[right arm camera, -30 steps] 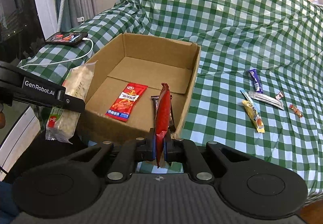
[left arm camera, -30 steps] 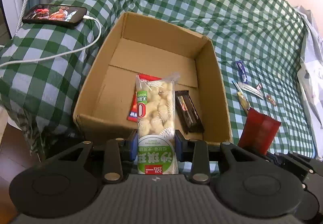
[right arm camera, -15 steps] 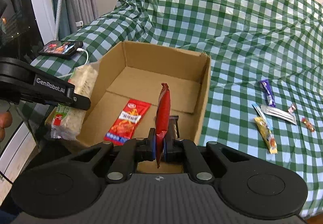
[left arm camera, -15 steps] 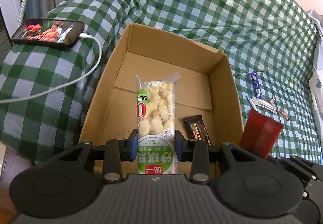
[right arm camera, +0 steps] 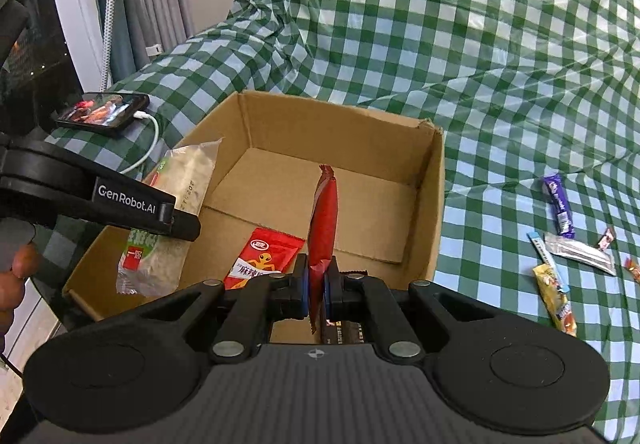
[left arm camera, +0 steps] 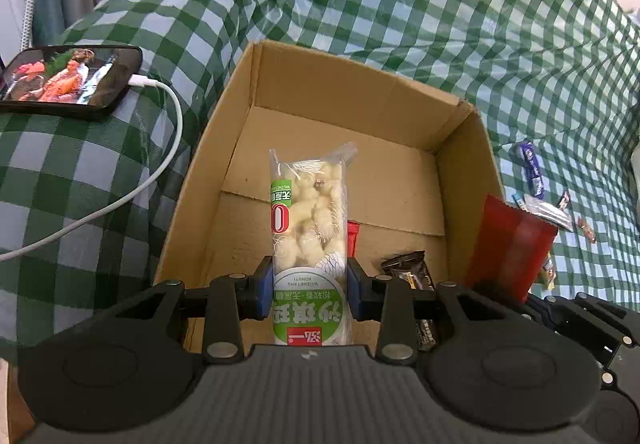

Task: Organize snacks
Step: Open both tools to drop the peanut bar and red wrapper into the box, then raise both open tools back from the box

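The left gripper [left arm camera: 309, 290] is pinching a clear bag of pale puffed snacks [left arm camera: 308, 212] with a green label, its blue pads pressing on both sides of the pack, which is standing upright over the near half of the open cardboard box [left arm camera: 352, 92]. The right gripper [right arm camera: 317, 290] is clamping a plain red snack packet [right arm camera: 323, 220] by its lower edge, jaws pressed almost together on the thin foil, the packet seen edge-on and pointing toward twelve o'clock above the box floor.

Inside the box, a red printed sachet [right arm camera: 266, 258] is lying flat at about ten o'clock from the right gripper, and a dark brown wrapped bar [left arm camera: 408, 272] is lying near the box's near right corner, partly hidden behind the gripper bodies in both views.

The box is sitting on a green-and-white checked cloth [right arm camera: 460, 44]. At three o'clock from the box, well apart from it, loose snacks are lying on the cloth: a purple bar [right arm camera: 558, 210], a silver sachet [right arm camera: 578, 250], a yellow packet [right arm camera: 556, 294] and a few small sweets. At ten o'clock from the box, a smartphone [left arm camera: 70, 80] with a lit screen is resting on the cloth, a white charging cable [left arm camera: 160, 160] plugged into it. A person's fingers [right arm camera: 18, 276] are showing at the left edge of the right wrist view.
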